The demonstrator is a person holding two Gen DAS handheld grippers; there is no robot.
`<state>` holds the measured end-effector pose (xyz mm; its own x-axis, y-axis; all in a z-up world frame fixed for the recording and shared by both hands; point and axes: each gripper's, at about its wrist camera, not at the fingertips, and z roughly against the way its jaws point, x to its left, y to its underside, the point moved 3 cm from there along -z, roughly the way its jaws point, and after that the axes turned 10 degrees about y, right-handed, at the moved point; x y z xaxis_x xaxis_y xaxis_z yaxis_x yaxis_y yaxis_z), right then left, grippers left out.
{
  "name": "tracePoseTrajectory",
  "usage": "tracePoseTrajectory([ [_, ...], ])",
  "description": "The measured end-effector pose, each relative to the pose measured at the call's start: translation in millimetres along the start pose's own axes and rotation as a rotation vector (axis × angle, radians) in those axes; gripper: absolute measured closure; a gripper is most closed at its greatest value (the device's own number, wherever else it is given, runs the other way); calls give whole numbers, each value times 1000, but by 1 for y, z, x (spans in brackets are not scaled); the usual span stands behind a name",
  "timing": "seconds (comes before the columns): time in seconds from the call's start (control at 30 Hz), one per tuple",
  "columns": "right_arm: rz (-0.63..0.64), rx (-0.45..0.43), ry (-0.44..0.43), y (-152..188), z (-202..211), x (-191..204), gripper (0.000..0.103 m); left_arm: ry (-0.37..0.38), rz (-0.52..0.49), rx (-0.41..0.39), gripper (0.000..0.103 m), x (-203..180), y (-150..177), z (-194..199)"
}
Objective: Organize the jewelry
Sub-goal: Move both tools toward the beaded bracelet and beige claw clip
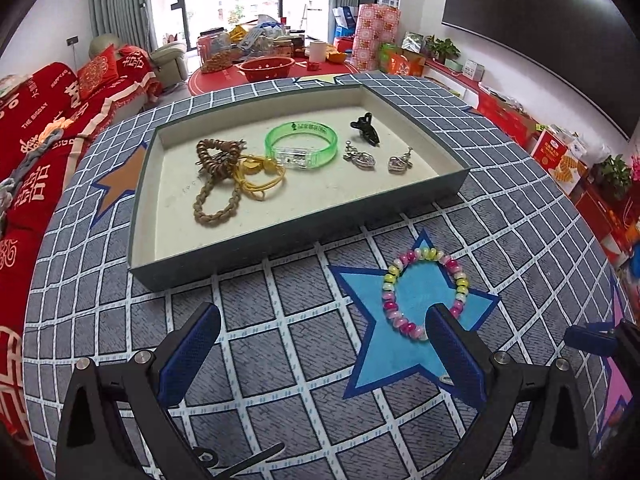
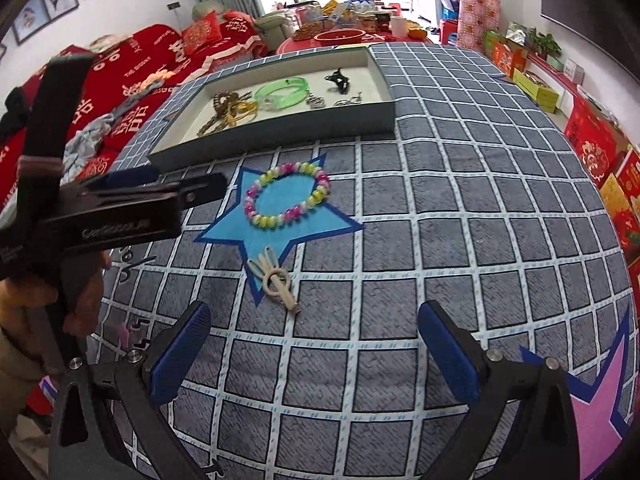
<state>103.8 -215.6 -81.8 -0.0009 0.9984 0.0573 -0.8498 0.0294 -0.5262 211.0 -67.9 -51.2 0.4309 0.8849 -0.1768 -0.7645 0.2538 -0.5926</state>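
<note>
A grey-green tray [image 1: 280,236] [image 2: 280,142] holds a brown braided bracelet [image 1: 218,184], a yellow cord piece [image 1: 260,176], a green bangle [image 1: 301,145] [image 2: 282,94], a black claw clip [image 1: 365,128] and two silver heart charms [image 1: 360,158]. A multicolour beaded bracelet [image 1: 424,292] [image 2: 287,195] lies on a blue star in front of the tray. A beige hair clip [image 2: 276,280] lies nearer the right gripper. My left gripper [image 1: 320,344] is open and empty, its right finger beside the bracelet. My right gripper [image 2: 314,340] is open and empty, behind the clip.
The table is covered by a grey checked cloth [image 2: 460,200] with star patches. The left gripper's body [image 2: 120,208] sits at the left of the right wrist view. A red sofa [image 1: 36,140] stands left, boxes [image 1: 560,156] right.
</note>
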Motion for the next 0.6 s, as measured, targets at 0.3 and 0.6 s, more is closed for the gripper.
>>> tracePoseTrajectory([
  [0.3, 76, -22, 45, 6, -6, 19, 8, 4, -51, 26, 0, -17, -4, -20],
  [0.6, 116, -42, 91, 8, -15, 25, 25, 2, -67, 75, 11, -24, -6, -42],
])
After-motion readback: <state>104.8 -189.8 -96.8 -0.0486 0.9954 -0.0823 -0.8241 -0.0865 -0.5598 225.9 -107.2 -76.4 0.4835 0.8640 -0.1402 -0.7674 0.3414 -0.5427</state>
